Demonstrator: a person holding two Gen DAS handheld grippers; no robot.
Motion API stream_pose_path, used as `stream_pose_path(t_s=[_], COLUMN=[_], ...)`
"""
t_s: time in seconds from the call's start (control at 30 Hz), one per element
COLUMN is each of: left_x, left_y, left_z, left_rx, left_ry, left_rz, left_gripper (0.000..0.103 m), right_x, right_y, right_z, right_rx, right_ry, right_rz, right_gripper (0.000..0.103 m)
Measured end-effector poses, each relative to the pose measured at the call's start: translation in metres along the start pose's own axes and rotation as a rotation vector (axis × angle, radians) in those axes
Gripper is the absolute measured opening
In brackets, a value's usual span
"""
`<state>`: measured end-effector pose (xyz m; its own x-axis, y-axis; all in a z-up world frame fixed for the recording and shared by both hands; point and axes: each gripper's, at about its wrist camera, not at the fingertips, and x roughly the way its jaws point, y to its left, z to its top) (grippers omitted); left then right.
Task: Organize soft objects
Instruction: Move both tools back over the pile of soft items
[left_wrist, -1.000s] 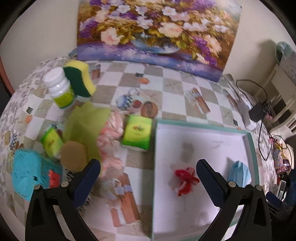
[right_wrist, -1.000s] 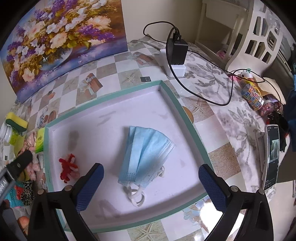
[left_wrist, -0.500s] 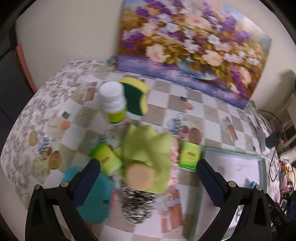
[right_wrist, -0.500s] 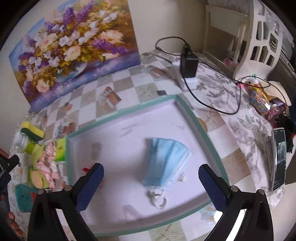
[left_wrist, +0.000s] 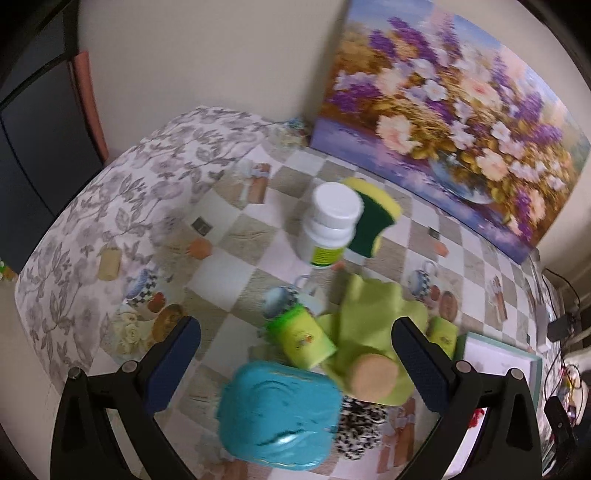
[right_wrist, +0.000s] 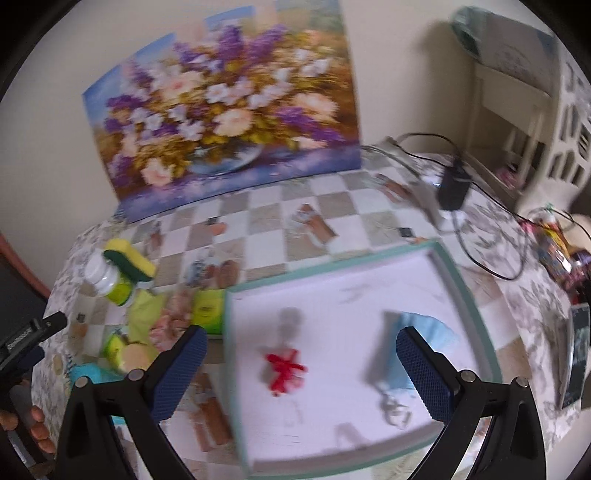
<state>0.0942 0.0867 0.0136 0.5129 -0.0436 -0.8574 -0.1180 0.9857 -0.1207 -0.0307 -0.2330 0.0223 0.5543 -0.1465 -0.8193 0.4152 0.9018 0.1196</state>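
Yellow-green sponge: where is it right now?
The sponge leans against the white bottle, on the checkered tablecloth near the flower painting; in the right wrist view it sits far left.

Left wrist view: high, angled down over the pile beyond its jaws. Right wrist view: over the tray (right_wrist: 476, 295) — shared: sponge (left_wrist: 373, 218), bottle (left_wrist: 330, 229).

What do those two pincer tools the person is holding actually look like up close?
Both look alike. The left gripper and right gripper each have a glossy black plastic frame that forks into two angled arms with small silver screws. Each arm ends in a flat dark blue pad with a finely dimpled grip texture. No cables show.
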Motion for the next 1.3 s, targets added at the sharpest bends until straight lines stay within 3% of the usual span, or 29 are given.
stream_pose_path(t_s=[0.2,0.6,0.7,0.9,1.07,1.3], left_x=[0.019,0.058,0.066,0.079,0.091,0.127], left_y=[0.027,0.034,0.034,0.03,0.018,-0.003], left_z=[0.003,0.008,0.012,0.028,0.039,0.037], left_rx=[-0.053,-0.04,-0.032,0.066,0.165,0.251], left_ry=[0.057,0.177,0.213,0.288,0.355,0.538], left_rz=[-0.025,-0.072,-0.136,-0.152,-0.141,-0.152], left_gripper=[0.103,0.103,0.103,0.103,0.103,0.103], right_x=[0.009,0.057,0.068,0.074,0.077,0.1], right_y=[0.046,0.125,0.139,0.16,0.17,0.18], right_z=[0.003,-0.008,-0.014,-0.019,-0.017,-0.024], right_rx=[-0.09,-0.237,-0.249,-0.286,-0.28,-0.273], right_ry=[0.017,0.147,0.187,0.23,0.264,0.336], right_rz=[0.068,0.16,0.194,0.239,0.27,0.277], right_gripper=[0.103,0.103,0.099,0.086,0.081,0.076])
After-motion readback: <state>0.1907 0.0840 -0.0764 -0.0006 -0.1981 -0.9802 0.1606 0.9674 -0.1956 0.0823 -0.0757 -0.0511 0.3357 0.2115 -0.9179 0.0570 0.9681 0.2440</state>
